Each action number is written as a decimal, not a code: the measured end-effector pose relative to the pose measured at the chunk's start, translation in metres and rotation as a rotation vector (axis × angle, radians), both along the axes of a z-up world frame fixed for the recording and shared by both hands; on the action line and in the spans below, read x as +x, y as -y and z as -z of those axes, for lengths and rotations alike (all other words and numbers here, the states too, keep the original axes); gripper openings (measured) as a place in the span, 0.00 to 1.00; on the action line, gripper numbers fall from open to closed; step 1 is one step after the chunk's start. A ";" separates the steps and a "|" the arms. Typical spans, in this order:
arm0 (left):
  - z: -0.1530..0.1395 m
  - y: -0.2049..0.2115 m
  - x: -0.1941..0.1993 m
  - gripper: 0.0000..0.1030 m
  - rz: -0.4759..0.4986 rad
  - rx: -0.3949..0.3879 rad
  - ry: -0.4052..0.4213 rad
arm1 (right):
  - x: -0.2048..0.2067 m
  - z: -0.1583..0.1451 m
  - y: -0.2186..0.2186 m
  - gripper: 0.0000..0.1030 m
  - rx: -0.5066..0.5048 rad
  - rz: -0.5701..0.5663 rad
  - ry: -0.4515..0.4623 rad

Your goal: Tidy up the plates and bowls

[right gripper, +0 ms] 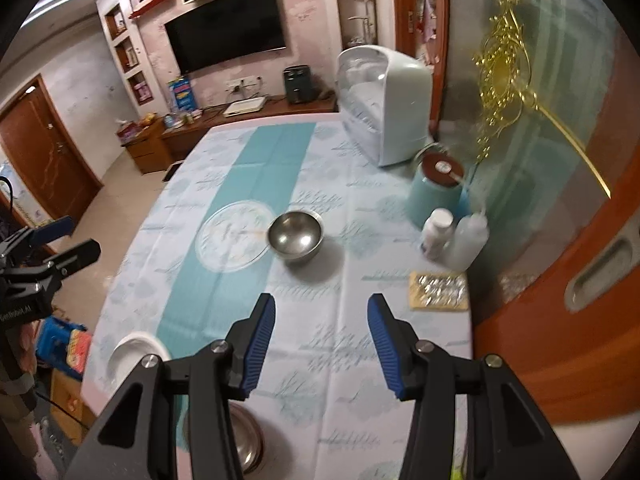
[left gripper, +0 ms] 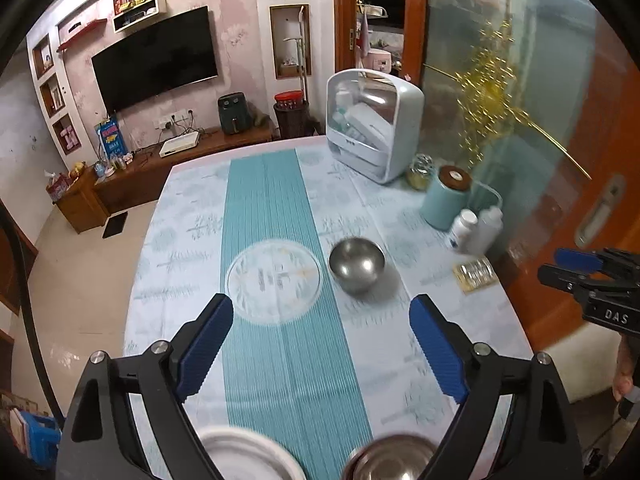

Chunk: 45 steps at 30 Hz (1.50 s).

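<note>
On table (left gripper: 180, 216), nothing is stacked: clear plate (left gripper: 273, 277) at 12 o'clock, steel bowl (left gripper: 357, 266) beside; left gripper (left gripper: 321, 346) and right gripper (right gripper: 321, 347) wide, empty.

Far end: I see a white cabinet (left gripper: 374, 126) on the tablecloth (left gripper: 192, 236).
Right edge: teal canister (left gripper: 446, 198), two white bottles (left gripper: 476, 230) touching, blister pack (left gripper: 476, 276).
Background: TV (left gripper: 156, 58).
</note>
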State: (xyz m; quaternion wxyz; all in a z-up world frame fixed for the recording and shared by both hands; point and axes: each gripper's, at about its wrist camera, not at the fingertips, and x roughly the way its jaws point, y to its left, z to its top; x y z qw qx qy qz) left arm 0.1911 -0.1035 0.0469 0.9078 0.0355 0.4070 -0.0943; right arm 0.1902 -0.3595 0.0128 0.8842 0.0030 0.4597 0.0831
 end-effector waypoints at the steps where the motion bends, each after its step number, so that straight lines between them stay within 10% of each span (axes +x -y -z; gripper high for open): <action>1: 0.003 0.000 0.013 0.86 -0.004 -0.006 -0.002 | 0.010 0.001 0.000 0.47 -0.006 0.006 0.005; 11: 0.069 0.009 0.135 0.86 -0.010 -0.045 -0.056 | 0.115 0.040 -0.010 0.47 -0.030 0.056 0.025; 30: 0.277 0.025 0.248 0.74 -0.073 -0.275 -0.435 | 0.228 0.228 -0.029 0.47 0.142 0.124 -0.319; 40: 0.313 0.036 0.259 0.12 0.033 -0.334 -0.550 | 0.242 0.266 -0.030 0.10 0.242 0.098 -0.427; 45: 0.304 0.047 0.251 0.11 0.086 -0.256 -0.531 | 0.240 0.264 -0.038 0.09 0.218 0.083 -0.442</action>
